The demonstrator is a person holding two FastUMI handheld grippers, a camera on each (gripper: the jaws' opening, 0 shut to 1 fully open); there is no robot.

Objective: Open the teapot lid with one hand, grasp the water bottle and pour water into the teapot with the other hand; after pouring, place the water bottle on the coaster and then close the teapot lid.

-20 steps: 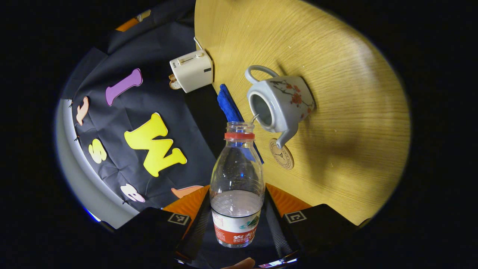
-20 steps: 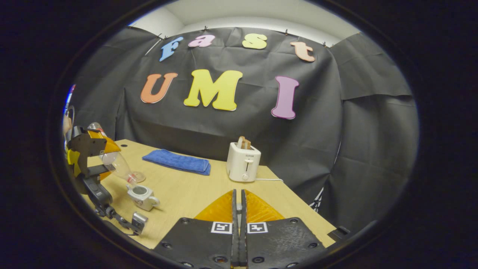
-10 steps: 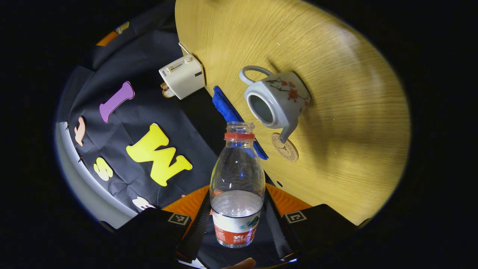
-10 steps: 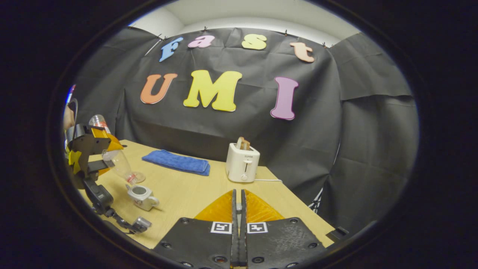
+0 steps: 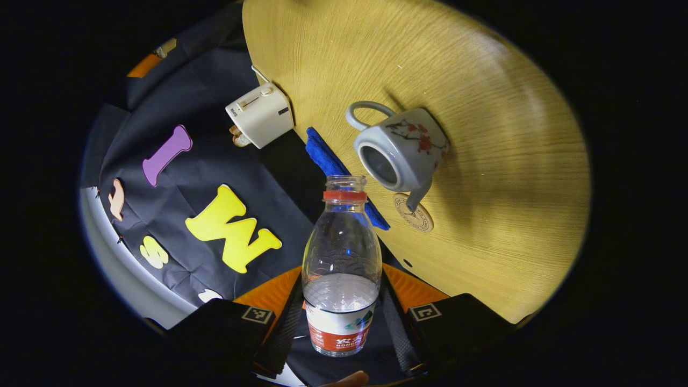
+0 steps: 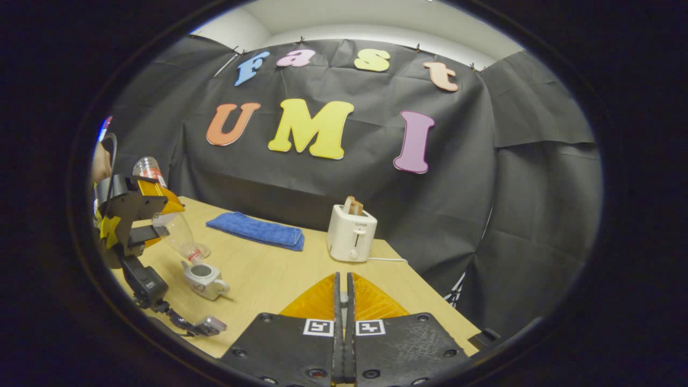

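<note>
Left gripper view: your left tool (image 5: 342,317) clamps the water bottle (image 5: 342,269), tilted over the open teapot (image 5: 400,148); your right tool (image 6: 342,333) is closed, empty.

You've got a black cloth wall (image 6: 484,177) behind, white ceiling strip (image 6: 376,21) above, light wood table (image 6: 279,274), lit from overhead.

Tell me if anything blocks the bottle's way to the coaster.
Nothing visible lies on the coaster itself, but the teapot stands right beside it with its spout reaching over the coaster's edge. The water bottle, held in the left gripper, must come down clear of that spout.
</note>
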